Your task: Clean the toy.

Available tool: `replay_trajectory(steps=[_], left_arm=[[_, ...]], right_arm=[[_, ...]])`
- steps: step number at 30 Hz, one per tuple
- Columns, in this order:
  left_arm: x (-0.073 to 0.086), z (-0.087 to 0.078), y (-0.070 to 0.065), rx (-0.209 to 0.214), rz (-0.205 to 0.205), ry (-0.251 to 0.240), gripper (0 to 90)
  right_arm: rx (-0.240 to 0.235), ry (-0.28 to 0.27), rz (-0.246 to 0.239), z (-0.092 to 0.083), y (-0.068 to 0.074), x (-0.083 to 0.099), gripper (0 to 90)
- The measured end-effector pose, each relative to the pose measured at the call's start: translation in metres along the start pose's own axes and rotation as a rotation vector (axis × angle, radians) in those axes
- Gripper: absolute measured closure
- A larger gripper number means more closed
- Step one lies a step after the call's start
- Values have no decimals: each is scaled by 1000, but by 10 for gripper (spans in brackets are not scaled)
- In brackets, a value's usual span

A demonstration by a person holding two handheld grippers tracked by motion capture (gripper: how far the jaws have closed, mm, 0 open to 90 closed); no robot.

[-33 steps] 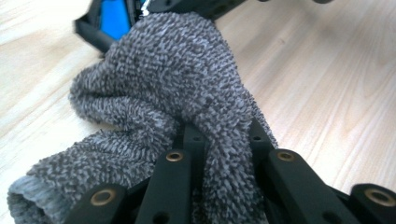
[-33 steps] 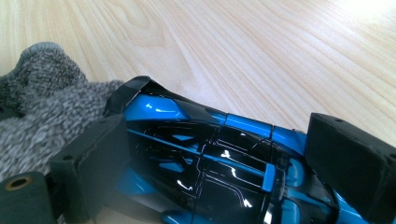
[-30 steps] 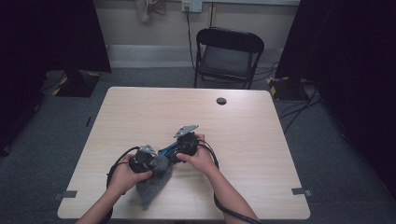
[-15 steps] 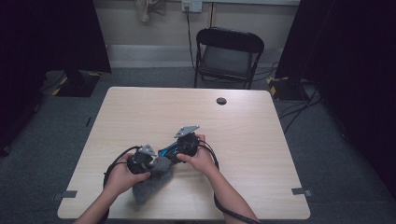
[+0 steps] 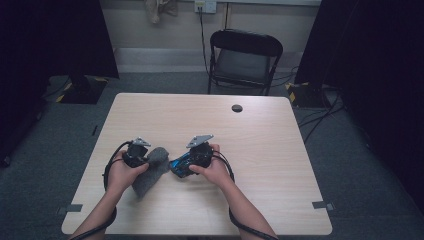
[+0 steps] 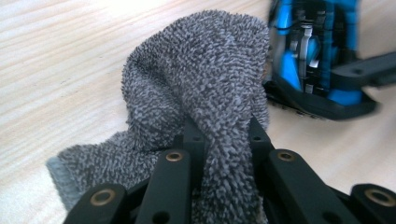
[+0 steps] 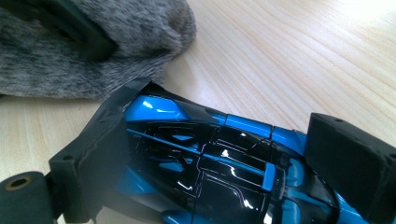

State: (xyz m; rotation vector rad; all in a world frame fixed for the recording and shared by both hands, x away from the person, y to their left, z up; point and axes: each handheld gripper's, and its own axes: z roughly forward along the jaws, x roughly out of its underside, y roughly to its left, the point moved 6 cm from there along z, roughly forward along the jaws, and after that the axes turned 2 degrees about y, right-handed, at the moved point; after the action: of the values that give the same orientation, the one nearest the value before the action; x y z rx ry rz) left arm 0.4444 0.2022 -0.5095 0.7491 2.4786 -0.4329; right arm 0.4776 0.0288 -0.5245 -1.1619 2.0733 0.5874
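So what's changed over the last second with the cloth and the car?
The left gripper, shut on the grey cloth, has pulled it left, off the blue car, leaving a small gap. The right gripper keeps its clamp on the car in the same spot on the table.

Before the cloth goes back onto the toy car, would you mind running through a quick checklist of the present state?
1. Left tool shut on the grey cloth: ok.
2. Right tool clamped on the blue toy car: ok.
3. Cloth free of the car: cannot tell; they sit very close.
4. Cloth bunch standing beyond the left tool for wiping: ok.
5. Bare table around the work: ok.
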Motion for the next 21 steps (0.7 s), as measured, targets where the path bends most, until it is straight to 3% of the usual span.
replay_trajectory(steps=[7, 16, 21], left_arm=[[1, 9, -24, 34, 66, 31, 770], [10, 5, -38, 87, 52, 44, 770], [14, 4, -47, 107, 76, 57, 771]], right_arm=[[1, -3, 2, 0, 0, 0, 64], [1, -3, 2, 0, 0, 0, 64], [2, -3, 2, 0, 0, 0, 63]])
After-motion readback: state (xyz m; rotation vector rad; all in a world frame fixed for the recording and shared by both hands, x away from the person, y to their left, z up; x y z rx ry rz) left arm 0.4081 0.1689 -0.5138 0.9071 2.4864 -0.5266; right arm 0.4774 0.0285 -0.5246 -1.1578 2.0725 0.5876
